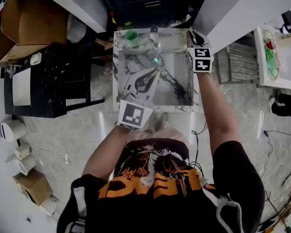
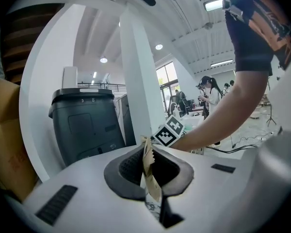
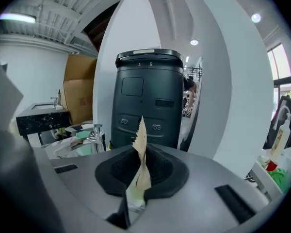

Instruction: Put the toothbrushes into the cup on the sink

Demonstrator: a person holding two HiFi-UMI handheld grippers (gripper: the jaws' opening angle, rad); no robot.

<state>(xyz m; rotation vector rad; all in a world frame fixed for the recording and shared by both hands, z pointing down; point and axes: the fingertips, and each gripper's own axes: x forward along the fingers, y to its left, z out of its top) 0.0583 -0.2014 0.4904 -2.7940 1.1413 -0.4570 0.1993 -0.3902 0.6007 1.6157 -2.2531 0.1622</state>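
we are looking down on a white marbled sink unit (image 1: pixel 117 76) standing on a pale marbled floor (image 1: pixel 82 130). a green cup (image 1: pixel 131 35) is sitting upright on the sink's back rim, at the left corner in the head view. a small teal thing (image 1: pixel 156 60) is showing in the basin; we are not making out what it is. on the floor we are noting a black cabinet (image 1: pixel 53 89) left of the sink, white rolls (image 1: pixel 12 129) and a small cardboard box (image 1: pixel 35 186) further left, a metal rack (image 1: pixel 242 64) to the right, and thin cables (image 1: pixel 200 130) trailing near the front.
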